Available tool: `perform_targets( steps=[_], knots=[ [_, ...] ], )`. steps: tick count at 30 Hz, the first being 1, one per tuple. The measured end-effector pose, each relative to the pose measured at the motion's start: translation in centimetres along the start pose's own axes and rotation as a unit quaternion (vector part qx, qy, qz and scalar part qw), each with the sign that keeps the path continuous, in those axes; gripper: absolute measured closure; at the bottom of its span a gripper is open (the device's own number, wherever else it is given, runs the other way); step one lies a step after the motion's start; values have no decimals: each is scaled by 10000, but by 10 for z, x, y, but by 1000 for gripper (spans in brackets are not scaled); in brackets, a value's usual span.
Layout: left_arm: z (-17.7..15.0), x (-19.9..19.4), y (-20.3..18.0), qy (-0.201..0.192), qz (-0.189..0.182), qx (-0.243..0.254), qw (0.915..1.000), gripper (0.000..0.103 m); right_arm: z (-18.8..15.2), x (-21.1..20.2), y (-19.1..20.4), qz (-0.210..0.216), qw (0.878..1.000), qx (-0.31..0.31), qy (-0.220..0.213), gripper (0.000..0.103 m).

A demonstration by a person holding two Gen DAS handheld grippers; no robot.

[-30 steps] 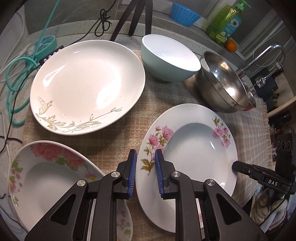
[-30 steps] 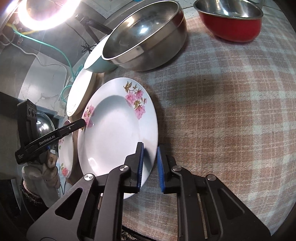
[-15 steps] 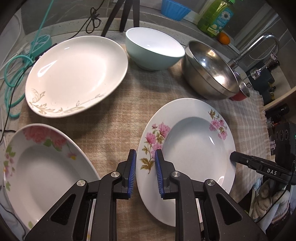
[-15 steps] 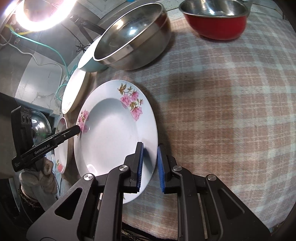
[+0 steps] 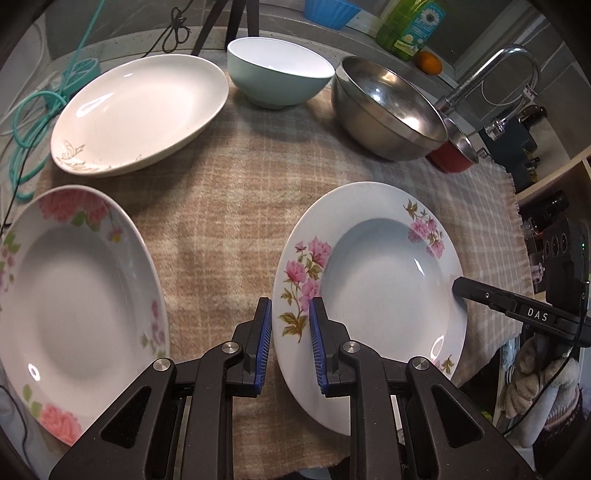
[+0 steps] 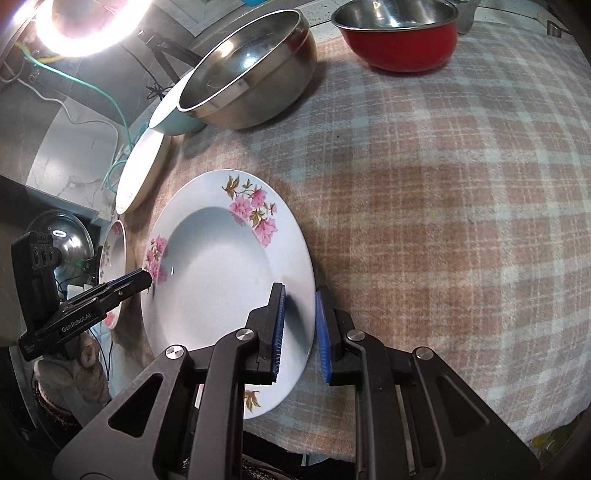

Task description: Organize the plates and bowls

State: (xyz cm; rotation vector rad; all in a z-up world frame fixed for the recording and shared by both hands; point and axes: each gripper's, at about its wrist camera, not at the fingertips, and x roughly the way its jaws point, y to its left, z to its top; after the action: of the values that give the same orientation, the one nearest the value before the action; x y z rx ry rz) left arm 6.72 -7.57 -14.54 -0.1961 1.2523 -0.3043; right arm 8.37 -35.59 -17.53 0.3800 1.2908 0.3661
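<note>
A white deep plate with pink flowers (image 5: pixel 384 280) is held at both rims, raised above the checked cloth. My left gripper (image 5: pixel 290 345) is shut on its left rim. My right gripper (image 6: pixel 299 332) is shut on its right rim and shows as a black finger in the left wrist view (image 5: pixel 491 299). A second flowered plate (image 5: pixel 70 306) lies at the left. A larger cream plate (image 5: pixel 140 110), a pale green bowl (image 5: pixel 279 77), a steel bowl (image 5: pixel 391 110) and a red bowl (image 6: pixel 399 40) stand at the back.
A checked cloth (image 6: pixel 461 184) covers the table. A faucet (image 5: pixel 491 74), a green soap bottle (image 5: pixel 410 26) and an orange (image 5: pixel 430 61) stand at the back right. Teal cables (image 5: pixel 33 125) lie at the left. A ring light (image 6: pixel 81 22) glows at the upper left.
Both grippers have risen with the flowered plate between them; the table's other dishes now look farther off. The second flowered plate at the left shows more fully.
</note>
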Motion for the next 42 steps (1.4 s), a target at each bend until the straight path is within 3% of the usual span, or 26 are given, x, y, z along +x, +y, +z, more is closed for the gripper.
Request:
perform_targets(
  steps=[21, 23, 25, 27, 32, 34, 42],
  knots=[
    [-14, -8, -4, -136, 133, 127, 9997, 85, -10, -5, 9, -338, 9993, -140, -113, 85],
    [-15, -11, -2, -184, 161, 121, 9996, 84, -8, -9, 8, -422, 9988, -126, -219, 79],
    [-15, -15, 0, -244, 159, 93, 9995, 84, -5, -16, 8, -518, 9978, -115, -385, 59],
    [-17, -20, 3, -305, 200, 50, 9993, 84, -1, -22, 11, -539, 9971, -130, -513, 53],
    [-20, -35, 16, -495, 229, -154, 9984, 81, 6, -29, 26, -590, 9950, -321, -735, 50],
    [-23, -42, 22, -593, 250, -262, 9976, 81, 8, -30, 34, -551, 9944, -395, -806, 40],
    [-34, -67, 52, -860, 425, -679, 9931, 76, 17, -24, 76, -321, 9910, -848, -983, 36]
  ],
)
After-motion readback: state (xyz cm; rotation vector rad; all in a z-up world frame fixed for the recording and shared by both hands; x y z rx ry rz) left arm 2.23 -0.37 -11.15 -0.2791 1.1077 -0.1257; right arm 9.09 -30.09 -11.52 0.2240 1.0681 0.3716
